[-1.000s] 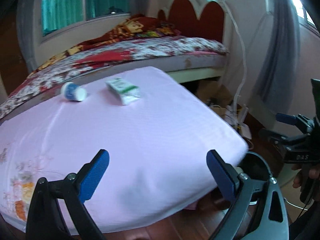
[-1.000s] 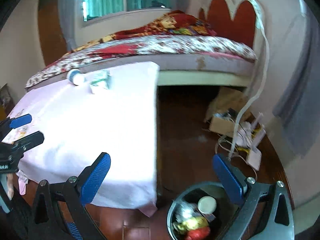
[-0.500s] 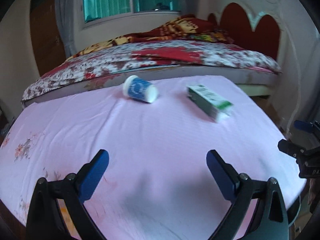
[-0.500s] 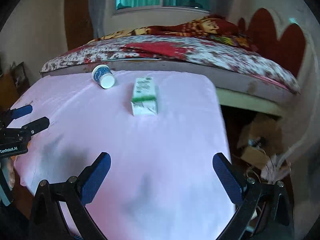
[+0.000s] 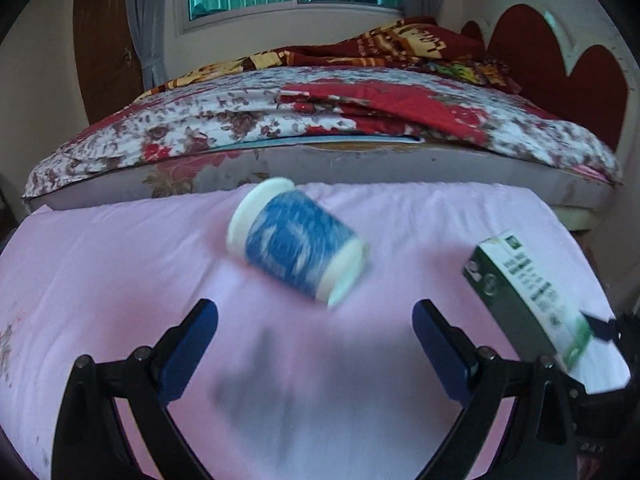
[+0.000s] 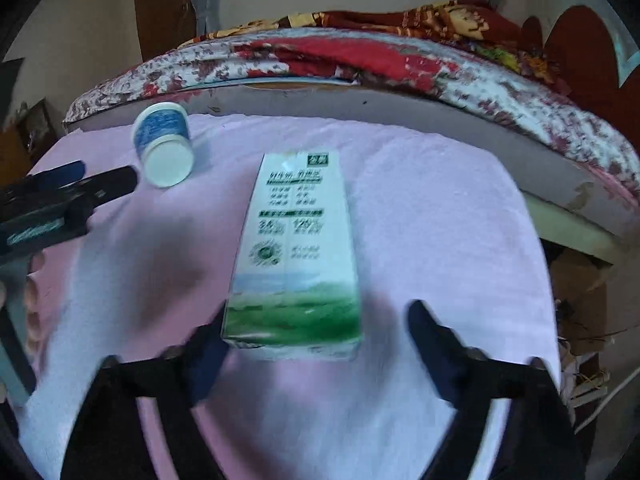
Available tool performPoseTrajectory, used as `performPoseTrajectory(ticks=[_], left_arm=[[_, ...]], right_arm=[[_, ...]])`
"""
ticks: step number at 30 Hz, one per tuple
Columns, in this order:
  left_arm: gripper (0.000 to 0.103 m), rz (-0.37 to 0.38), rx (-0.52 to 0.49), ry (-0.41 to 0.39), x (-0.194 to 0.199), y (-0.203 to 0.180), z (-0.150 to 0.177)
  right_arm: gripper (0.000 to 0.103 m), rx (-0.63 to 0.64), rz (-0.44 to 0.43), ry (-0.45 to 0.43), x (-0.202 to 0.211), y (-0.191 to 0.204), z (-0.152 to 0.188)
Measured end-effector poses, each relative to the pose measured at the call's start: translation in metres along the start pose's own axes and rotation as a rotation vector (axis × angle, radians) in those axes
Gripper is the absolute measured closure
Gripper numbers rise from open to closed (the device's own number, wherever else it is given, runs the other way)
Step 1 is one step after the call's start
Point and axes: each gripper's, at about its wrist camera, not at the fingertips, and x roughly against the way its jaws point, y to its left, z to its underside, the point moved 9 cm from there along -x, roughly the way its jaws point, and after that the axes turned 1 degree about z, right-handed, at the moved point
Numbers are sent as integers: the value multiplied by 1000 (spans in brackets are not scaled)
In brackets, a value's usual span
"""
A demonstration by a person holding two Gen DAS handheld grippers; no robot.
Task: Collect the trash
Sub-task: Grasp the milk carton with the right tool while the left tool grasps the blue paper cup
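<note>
My right gripper [image 6: 316, 332] jaws are closing around the carton [image 6: 294, 256], not clamped; left gripper [image 5: 316, 332] jaws stand apart, empty, near the cup [image 5: 294, 248].

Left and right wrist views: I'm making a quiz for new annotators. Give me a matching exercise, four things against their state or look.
Things:
1. paper cup
2. milk carton
3. left hand-held gripper
4. sheet

States:
A. pink, spread flat
B. lying flat, green and white
C. tipped on its side, blue print
D. jaws open, nothing between them

Pairs: 1-C, 2-B, 3-D, 4-A
</note>
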Motion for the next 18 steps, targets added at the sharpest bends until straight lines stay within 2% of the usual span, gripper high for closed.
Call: performPoseTrajectory(ticks=[1,3,6,8,10,13,18], left_arm=[[5,-9,0,8,-9,-2,-4],[5,-31,13,21,-25,-4,-10],[5,-86,48,65,-49,0,-20],[6,-94,68,99,-61,4,-22],[17,-90,87,130,-62,14,-15],[20,-71,65,115,-49,32,-5],[20,-49,101,97,-32,67,9]], right_arm=[[35,-11,0,-3,-5,-5,-6],[42,-41,19,-7,-12,-17,-16],[42,-118,0,0,-21,-32,-27],[42,-118,-11,5,-25,-31,-32],[41,-114,-29,8,-27,-26,-35],[41,-90,-61,4,-24,-17,-39],[34,-89,-32,2,-27,-20,-48]])
